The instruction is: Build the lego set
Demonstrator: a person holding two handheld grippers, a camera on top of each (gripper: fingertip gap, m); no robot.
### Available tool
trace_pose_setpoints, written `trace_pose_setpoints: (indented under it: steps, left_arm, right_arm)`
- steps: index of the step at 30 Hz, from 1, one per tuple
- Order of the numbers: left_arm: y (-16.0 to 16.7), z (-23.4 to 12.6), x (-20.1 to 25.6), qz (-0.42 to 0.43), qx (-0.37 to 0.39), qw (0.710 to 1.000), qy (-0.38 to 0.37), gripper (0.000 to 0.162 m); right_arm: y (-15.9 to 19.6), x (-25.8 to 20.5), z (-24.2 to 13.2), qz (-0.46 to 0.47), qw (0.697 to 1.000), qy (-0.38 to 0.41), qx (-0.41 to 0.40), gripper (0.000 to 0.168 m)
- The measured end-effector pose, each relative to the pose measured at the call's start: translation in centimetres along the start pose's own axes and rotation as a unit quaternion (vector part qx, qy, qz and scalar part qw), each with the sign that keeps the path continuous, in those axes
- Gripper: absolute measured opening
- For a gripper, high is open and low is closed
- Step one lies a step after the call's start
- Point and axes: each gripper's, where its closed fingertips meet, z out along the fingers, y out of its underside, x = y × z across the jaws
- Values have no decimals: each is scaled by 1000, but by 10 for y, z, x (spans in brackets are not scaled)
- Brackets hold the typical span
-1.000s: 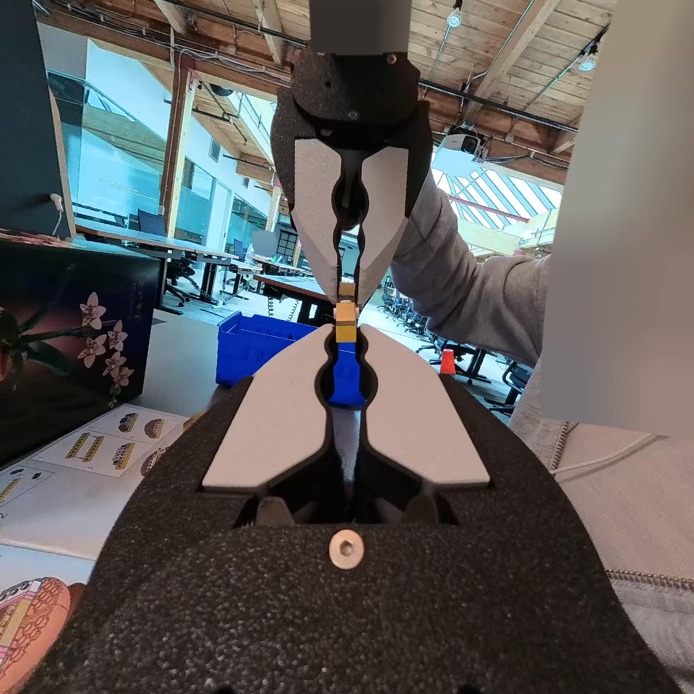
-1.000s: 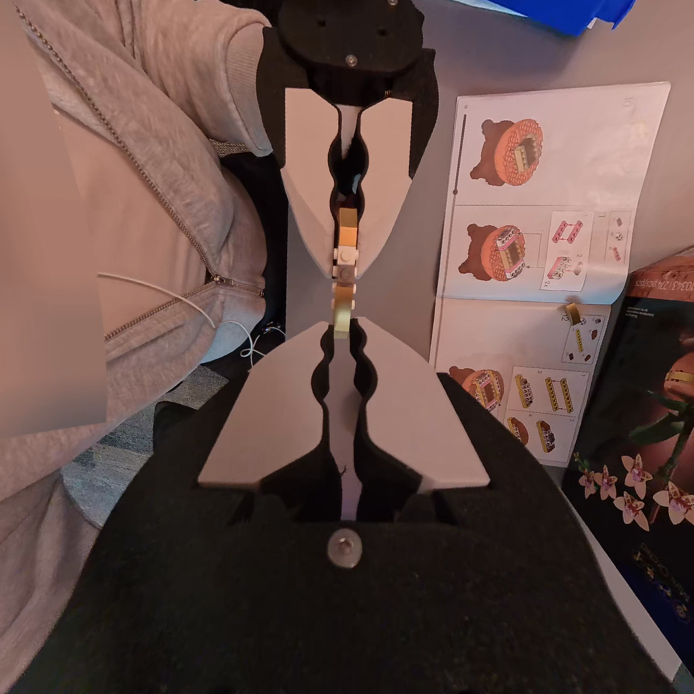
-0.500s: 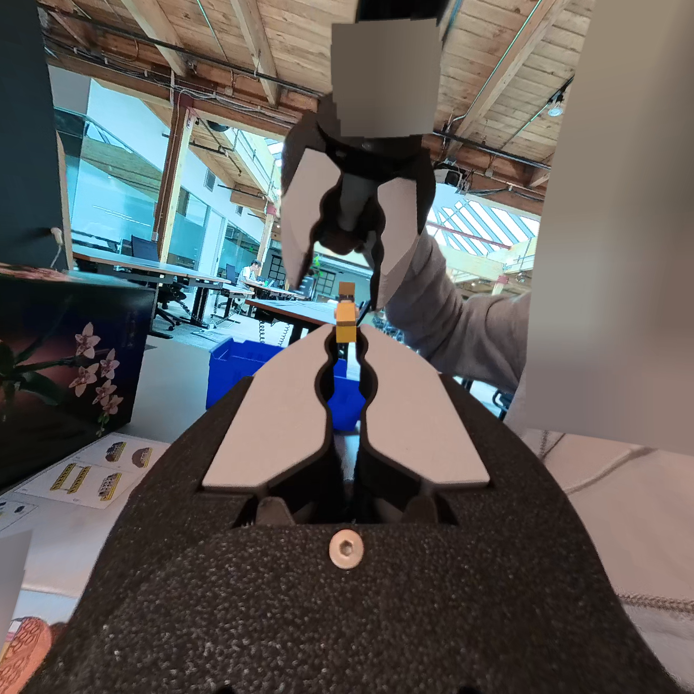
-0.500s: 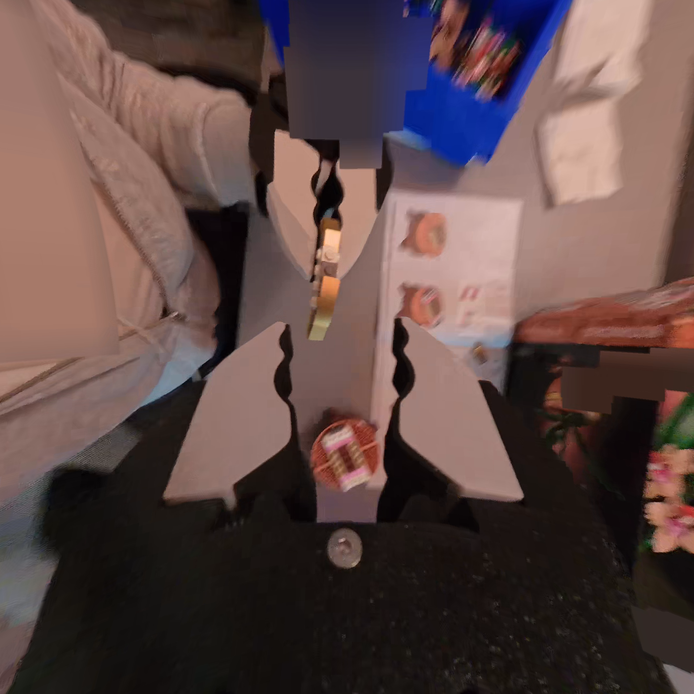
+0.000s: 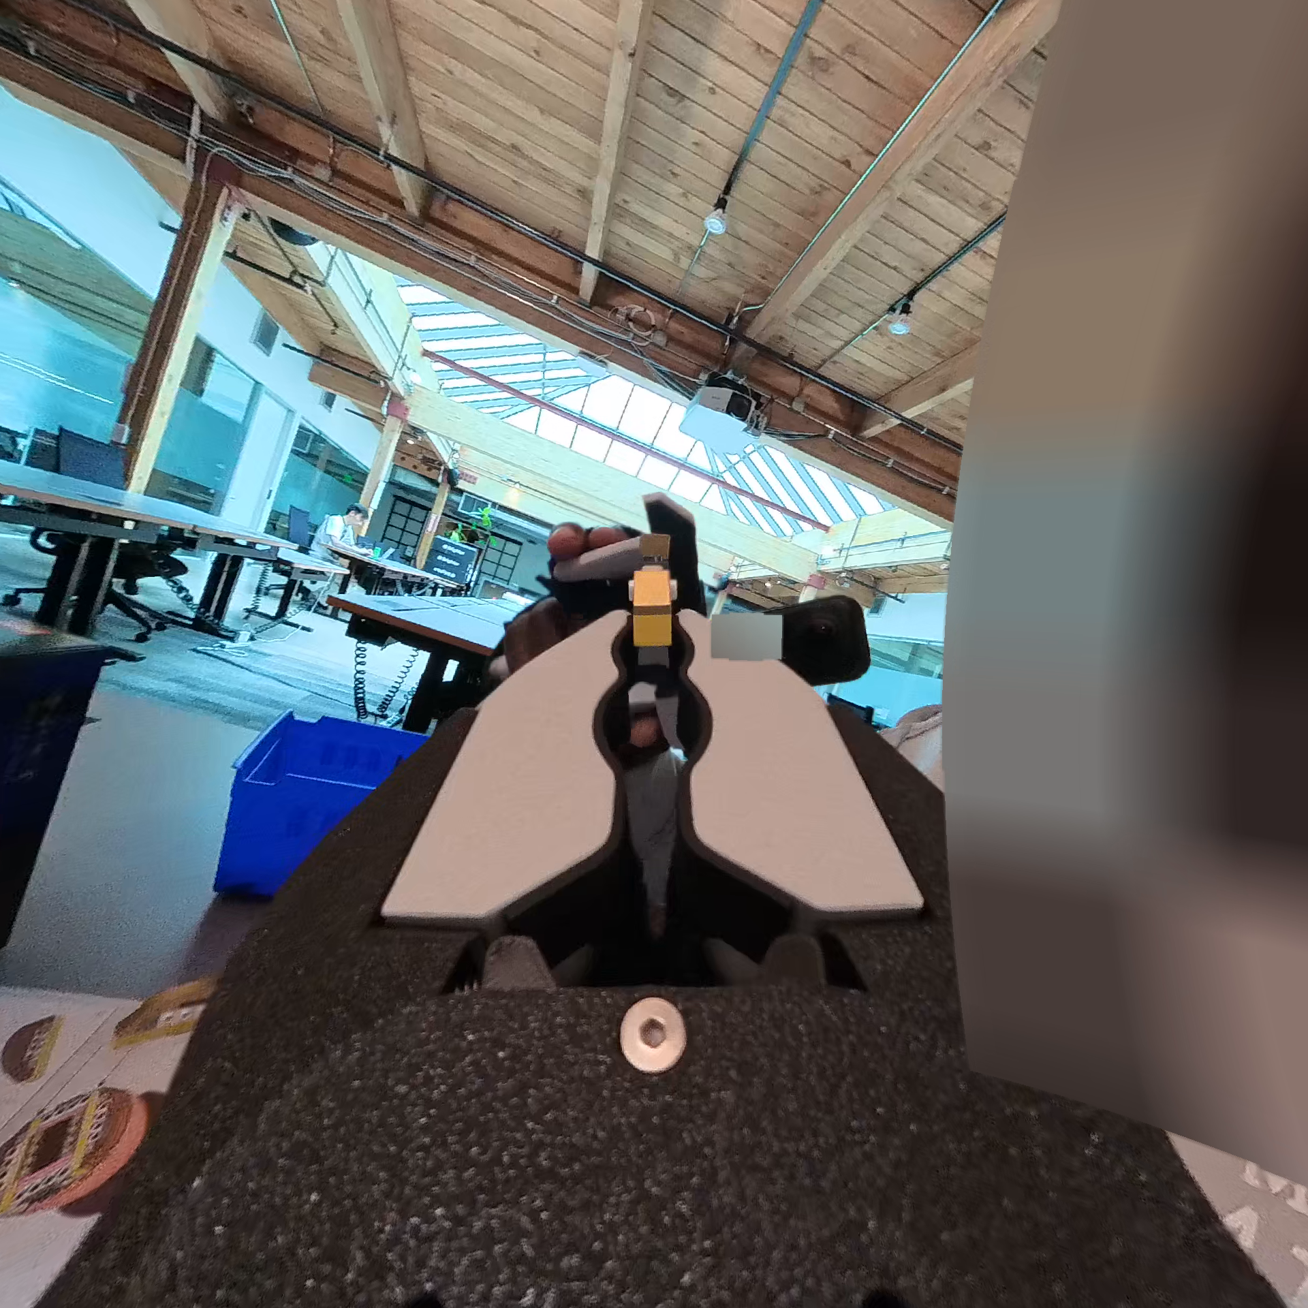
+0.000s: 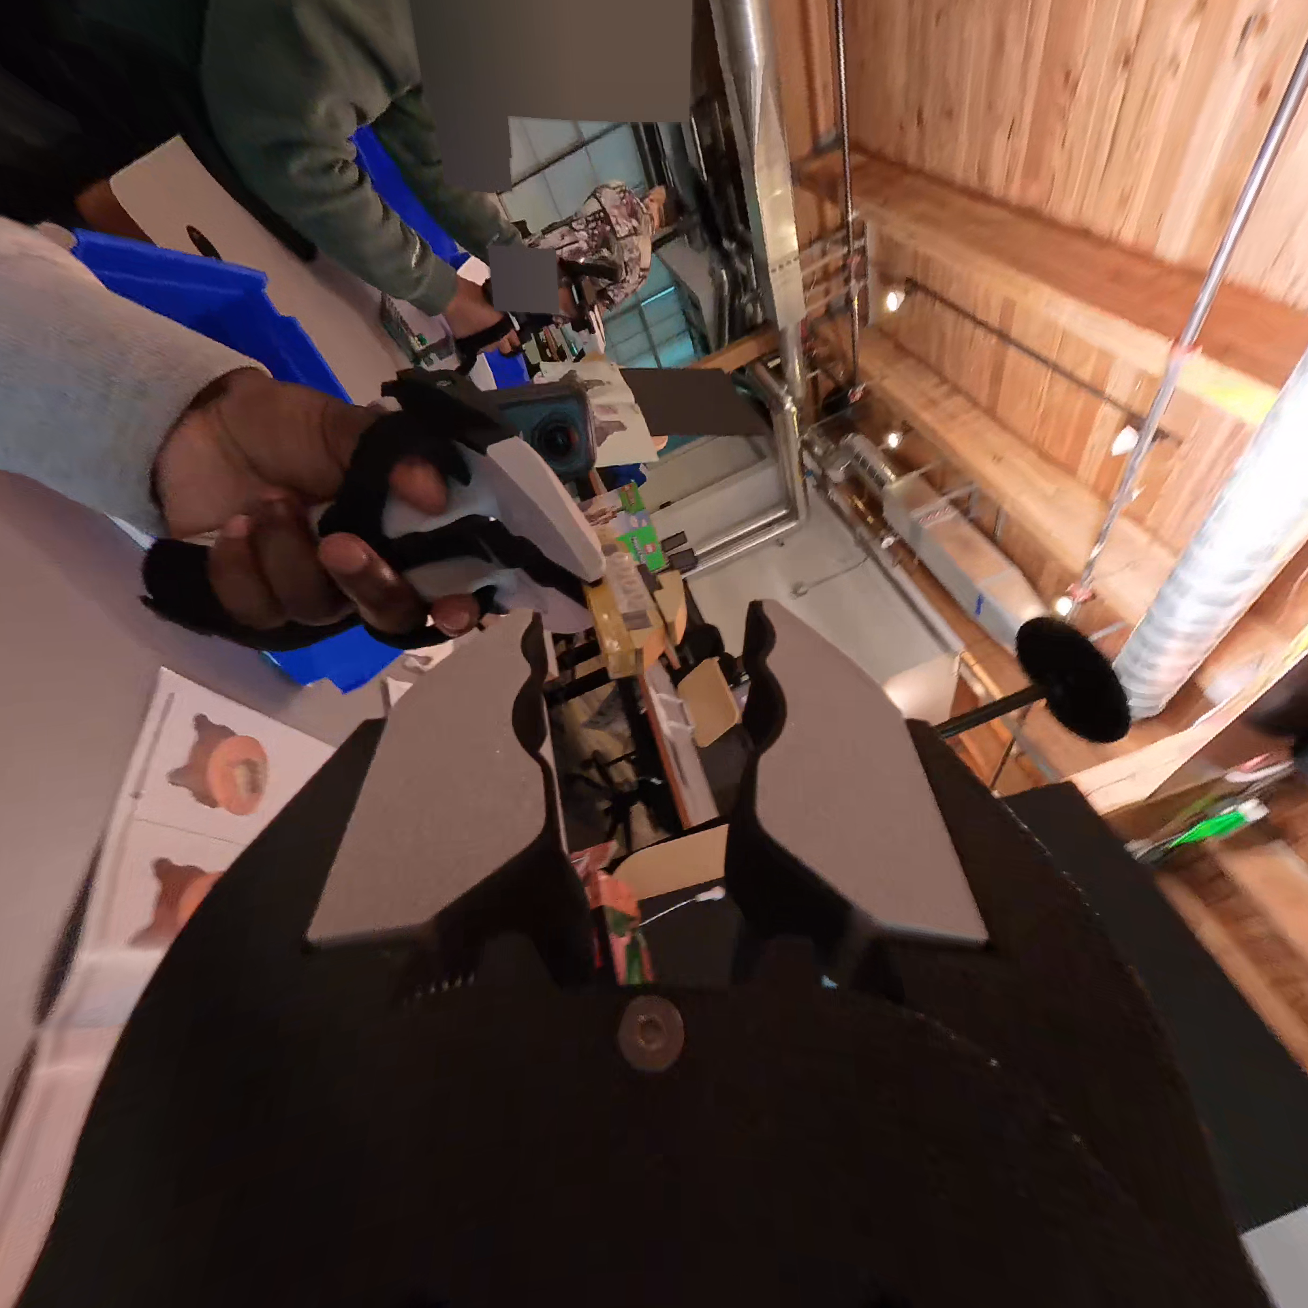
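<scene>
My left gripper (image 5: 652, 623) is shut on a small stack of yellow and tan lego pieces (image 5: 651, 607) that sticks up from its tips, raised in the air. In the right wrist view the same stack (image 6: 623, 623) sits in the left gripper (image 6: 598, 587), held by a hand at the left. My right gripper (image 6: 644, 630) is open and empty, its tips just right of and below the stack, not touching it. In the left wrist view one right-gripper finger (image 5: 601, 560) shows just behind the stack.
A blue bin (image 5: 311, 786) stands on the grey table. The instruction booklet (image 6: 205, 771) lies open beside it. A round brown lego model (image 5: 56, 1154) lies at the lower left. A dark box (image 5: 35, 743) stands at the left. Another person's green sleeve (image 6: 318, 141) is across the table. The round brown lego model (image 5: 56, 1154) is about 35 cm from both grippers' fingertips.
My right gripper has let go of the stack, opened and swung away from it. My left gripper keeps the stack and has tilted upward.
</scene>
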Motion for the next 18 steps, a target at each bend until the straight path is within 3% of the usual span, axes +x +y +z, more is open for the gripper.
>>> trace_pose_setpoints:
  steps: [5,8,18]
  left_arm:
    - [3,9,3,-14,2,1000,14,7]
    - [5,12,3,-21,-1,1000,19,7]
    - [9,17,-3,-51,-6,999,-3,6]
  right_arm:
    - [-1,-2,2,-49,998,-34,3,44]
    - [-1,1,0,-52,998,-29,8,26]
    - [6,0,-5,7,999,-51,15,24]
